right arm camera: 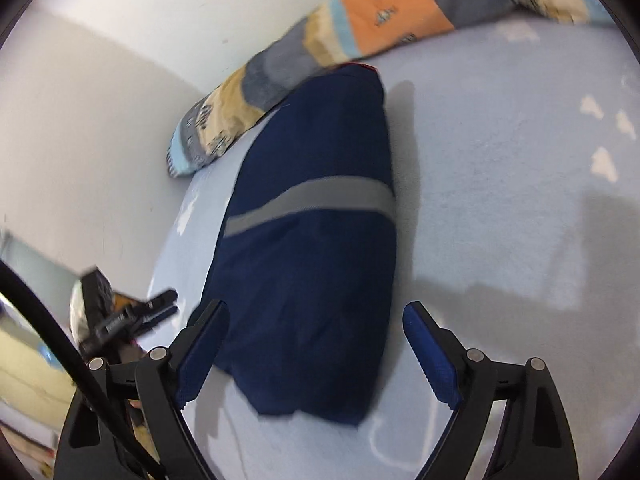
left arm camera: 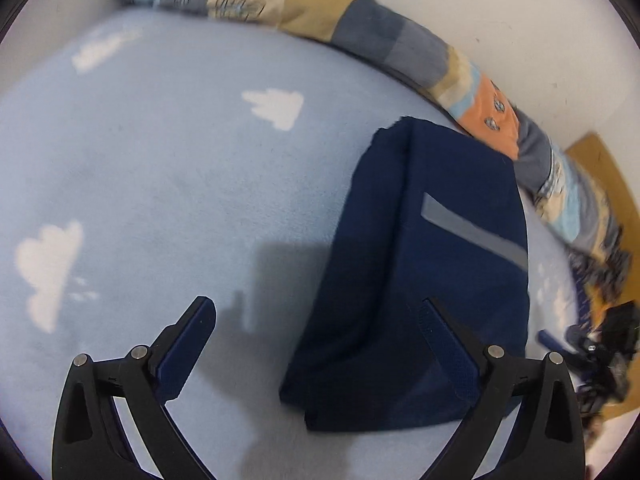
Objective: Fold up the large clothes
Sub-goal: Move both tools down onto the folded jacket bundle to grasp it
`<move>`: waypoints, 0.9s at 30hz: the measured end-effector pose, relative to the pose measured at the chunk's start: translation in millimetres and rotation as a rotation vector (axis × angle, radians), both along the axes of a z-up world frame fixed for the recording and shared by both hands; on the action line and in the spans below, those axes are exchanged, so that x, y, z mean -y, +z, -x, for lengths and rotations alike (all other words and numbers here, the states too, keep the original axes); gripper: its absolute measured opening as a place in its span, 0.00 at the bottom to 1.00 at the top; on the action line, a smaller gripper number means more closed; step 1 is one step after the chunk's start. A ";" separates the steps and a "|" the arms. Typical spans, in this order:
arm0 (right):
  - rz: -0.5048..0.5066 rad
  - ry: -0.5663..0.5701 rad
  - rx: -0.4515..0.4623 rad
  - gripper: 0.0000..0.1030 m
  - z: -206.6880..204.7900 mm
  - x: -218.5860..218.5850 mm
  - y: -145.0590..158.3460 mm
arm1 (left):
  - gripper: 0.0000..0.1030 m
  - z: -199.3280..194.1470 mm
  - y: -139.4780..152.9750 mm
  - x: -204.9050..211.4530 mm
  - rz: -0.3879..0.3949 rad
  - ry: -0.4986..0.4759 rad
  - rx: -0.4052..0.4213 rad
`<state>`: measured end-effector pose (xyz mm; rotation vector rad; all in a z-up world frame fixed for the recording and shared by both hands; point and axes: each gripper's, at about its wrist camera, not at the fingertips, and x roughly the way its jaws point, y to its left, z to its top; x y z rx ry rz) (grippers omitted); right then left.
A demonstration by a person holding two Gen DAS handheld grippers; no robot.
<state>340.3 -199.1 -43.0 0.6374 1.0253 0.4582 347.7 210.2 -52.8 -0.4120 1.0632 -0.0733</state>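
A navy garment [left arm camera: 400, 280], folded into a long narrow pack with a grey stripe [left arm camera: 472, 232], lies on a light blue sheet with white clouds [left arm camera: 160, 180]. My left gripper [left arm camera: 316, 312] hovers open over the pack's near left edge; its right finger [left arm camera: 444, 344] overlaps the cloth and its left finger is over bare sheet. In the right wrist view the same garment [right arm camera: 312, 272] runs away from me, its stripe [right arm camera: 312, 196] across the middle. My right gripper [right arm camera: 316, 316] stands open, straddling the pack's near end, and the pads do not press on it.
A long patchwork bolster [left arm camera: 360, 28] lines the white wall behind the bed [right arm camera: 384, 12]. A black device with a blue part [left arm camera: 600, 344] sits past the bed's edge beside the garment [right arm camera: 112, 316]. A black cable [right arm camera: 40, 320] crosses the right view's left side.
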 end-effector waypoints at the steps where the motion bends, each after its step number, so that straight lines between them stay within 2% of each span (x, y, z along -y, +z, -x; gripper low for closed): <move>1: -0.013 -0.009 -0.007 0.89 -6.4 1.1 -3.1 | 0.98 -5.7 -7.2 -7.3 0.043 0.008 -0.017; 4: -0.048 -0.027 -0.033 0.90 -24.1 3.5 -10.0 | 0.98 -17.4 -21.2 -15.7 0.143 -0.012 -0.046; 9: -0.064 -0.011 -0.061 0.90 -42.9 -0.1 -22.3 | 0.98 -36.3 -25.7 -5.1 0.153 -0.064 -0.036; 13: -0.075 0.003 -0.088 0.90 -54.6 -3.9 -34.5 | 0.98 -53.0 -41.8 7.9 0.135 -0.115 -0.070; 17: -0.068 0.022 -0.110 0.91 -67.1 -12.8 -46.8 | 0.99 -63.7 -51.2 12.2 0.160 -0.157 -0.066; 20: -0.106 0.061 -0.108 0.92 -77.7 -22.3 -50.8 | 1.00 -70.2 -54.3 16.7 0.172 -0.189 -0.069; 23: -0.088 0.115 -0.090 1.00 -88.5 -43.2 -50.4 | 1.00 -77.4 -58.0 28.5 0.152 -0.250 -0.071; 25: -0.045 0.134 -0.064 1.00 -93.7 -56.3 -51.7 | 1.00 -82.4 -59.5 40.6 0.124 -0.300 -0.061; 27: -0.005 0.145 -0.032 1.00 -96.7 -67.2 -51.7 | 1.00 -87.6 -62.4 55.3 0.046 -0.329 -0.056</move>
